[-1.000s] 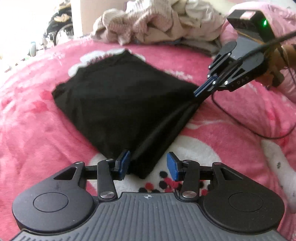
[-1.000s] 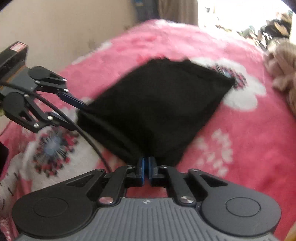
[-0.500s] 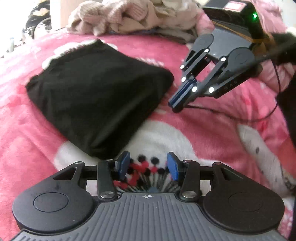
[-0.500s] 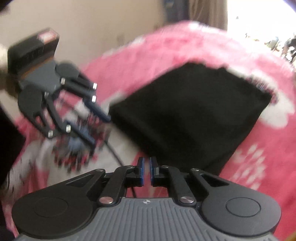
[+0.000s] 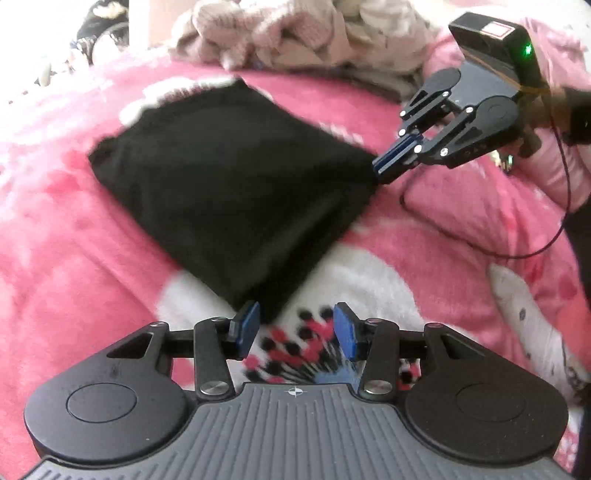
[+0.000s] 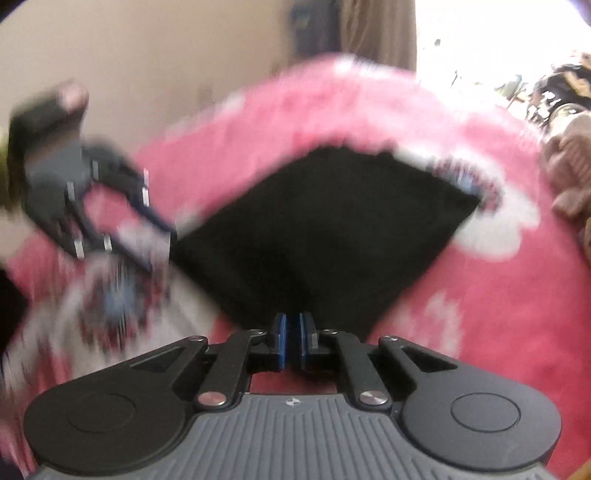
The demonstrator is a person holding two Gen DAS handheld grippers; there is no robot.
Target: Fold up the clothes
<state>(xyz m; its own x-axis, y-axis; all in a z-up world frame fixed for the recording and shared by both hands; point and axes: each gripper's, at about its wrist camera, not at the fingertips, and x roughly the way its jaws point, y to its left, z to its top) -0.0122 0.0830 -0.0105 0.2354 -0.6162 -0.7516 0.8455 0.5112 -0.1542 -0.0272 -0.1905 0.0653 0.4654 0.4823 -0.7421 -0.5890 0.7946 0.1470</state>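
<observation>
A black folded garment point(image 5: 229, 184) lies flat on a pink flowered blanket point(image 5: 461, 221). My left gripper point(image 5: 295, 330) is open, and the garment's near corner lies just inside its left pad point(image 5: 248, 326). My right gripper point(image 5: 382, 170) is shut, with its tips touching the garment's right corner. In the right wrist view the garment point(image 6: 325, 236) reaches up to the closed right gripper point(image 6: 293, 332). Whether cloth is pinched between the pads I cannot tell. The left gripper point(image 6: 159, 245) shows blurred at the left of that view.
A heap of beige and pale pink clothes point(image 5: 295, 33) is piled at the back of the bed and appears as the same heap point(image 6: 569, 177) at the right edge. A thin cable point(image 5: 517, 254) trails over the blanket behind the right gripper. A beige wall point(image 6: 147, 55) rises beyond the bed.
Half a second ago both grippers stood back from the garment, the right one clear of its corner. Both are back at the garment's corners now. Neither gripper's jaws have changed.
</observation>
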